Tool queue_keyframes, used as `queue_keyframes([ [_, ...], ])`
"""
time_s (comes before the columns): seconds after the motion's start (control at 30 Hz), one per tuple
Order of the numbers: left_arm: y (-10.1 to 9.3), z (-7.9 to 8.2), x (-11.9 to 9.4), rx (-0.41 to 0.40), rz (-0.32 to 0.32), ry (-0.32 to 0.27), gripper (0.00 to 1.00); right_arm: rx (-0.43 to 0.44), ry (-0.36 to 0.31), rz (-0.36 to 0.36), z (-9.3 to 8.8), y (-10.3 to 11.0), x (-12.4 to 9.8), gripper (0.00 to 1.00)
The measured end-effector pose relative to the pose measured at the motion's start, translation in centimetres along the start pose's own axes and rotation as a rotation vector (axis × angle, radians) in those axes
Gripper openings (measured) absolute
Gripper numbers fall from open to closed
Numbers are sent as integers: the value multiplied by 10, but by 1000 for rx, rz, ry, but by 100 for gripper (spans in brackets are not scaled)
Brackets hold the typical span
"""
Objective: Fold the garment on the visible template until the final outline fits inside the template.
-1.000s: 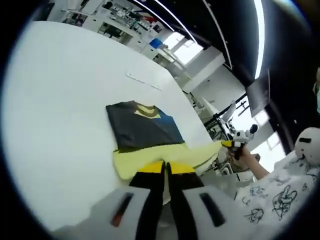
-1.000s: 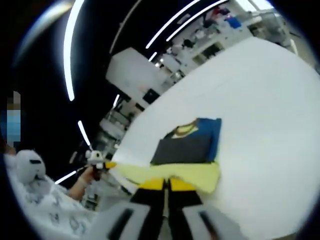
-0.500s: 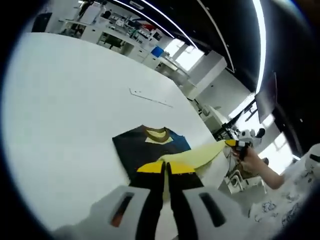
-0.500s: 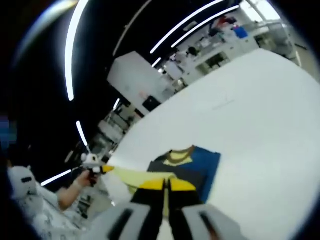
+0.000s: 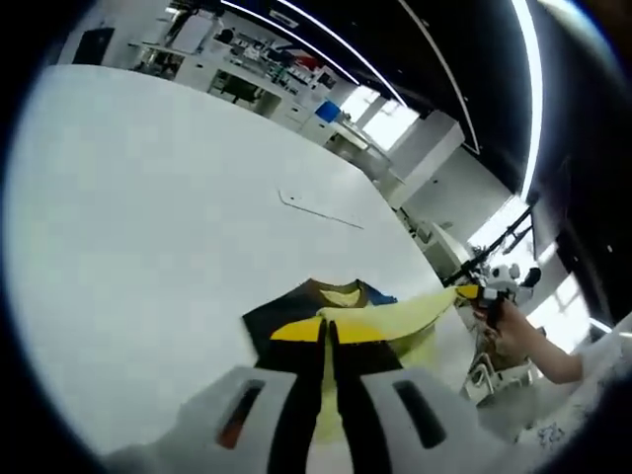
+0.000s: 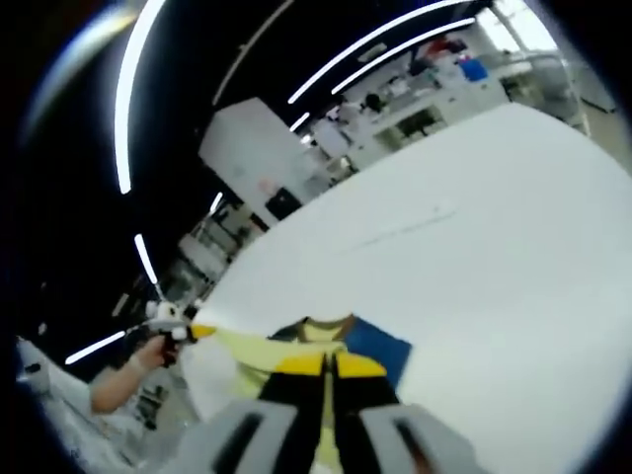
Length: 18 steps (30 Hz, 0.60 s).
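Note:
A garment with a yellow lower part, a dark grey and blue top and a yellow collar lies on the white table (image 5: 148, 217). In the left gripper view my left gripper (image 5: 327, 332) is shut on the yellow hem (image 5: 395, 318), lifted over the dark part (image 5: 272, 314). The right gripper (image 5: 472, 292) appears at the right, held by a hand, pinching the hem's other corner. In the right gripper view my right gripper (image 6: 329, 363) is shut on the yellow hem (image 6: 259, 346), above the blue part (image 6: 377, 346). The left gripper (image 6: 193, 332) shows at the left.
A thin pale line (image 5: 321, 209) marks the table beyond the garment, also seen as a faint line (image 6: 410, 225) in the right gripper view. Benches and shelves (image 5: 267, 69) stand behind the table's far edge. A person's sleeve (image 6: 59, 434) is near the table's left edge.
Both grippers have carried the yellow hem forward over the garment toward the collar, so less of the dark and blue top shows. Both views have tilted up toward the far table.

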<state>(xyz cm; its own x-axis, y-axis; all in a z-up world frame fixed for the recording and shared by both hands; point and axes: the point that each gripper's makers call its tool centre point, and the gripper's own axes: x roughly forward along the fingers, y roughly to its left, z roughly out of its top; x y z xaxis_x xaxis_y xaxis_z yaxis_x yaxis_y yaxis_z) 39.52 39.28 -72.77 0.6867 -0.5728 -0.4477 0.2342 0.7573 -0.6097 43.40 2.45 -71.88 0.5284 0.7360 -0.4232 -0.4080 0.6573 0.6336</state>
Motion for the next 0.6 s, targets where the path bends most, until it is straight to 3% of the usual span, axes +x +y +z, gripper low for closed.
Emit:
queue_keyframes([
  [0.2, 18, 1, 20, -23, 43, -9, 0, 2, 4, -44, -1, -18, 21, 0],
  [0.6, 52, -23, 47, -49, 127, 33, 0, -36, 29, -142, -18, -48, 53, 0],
])
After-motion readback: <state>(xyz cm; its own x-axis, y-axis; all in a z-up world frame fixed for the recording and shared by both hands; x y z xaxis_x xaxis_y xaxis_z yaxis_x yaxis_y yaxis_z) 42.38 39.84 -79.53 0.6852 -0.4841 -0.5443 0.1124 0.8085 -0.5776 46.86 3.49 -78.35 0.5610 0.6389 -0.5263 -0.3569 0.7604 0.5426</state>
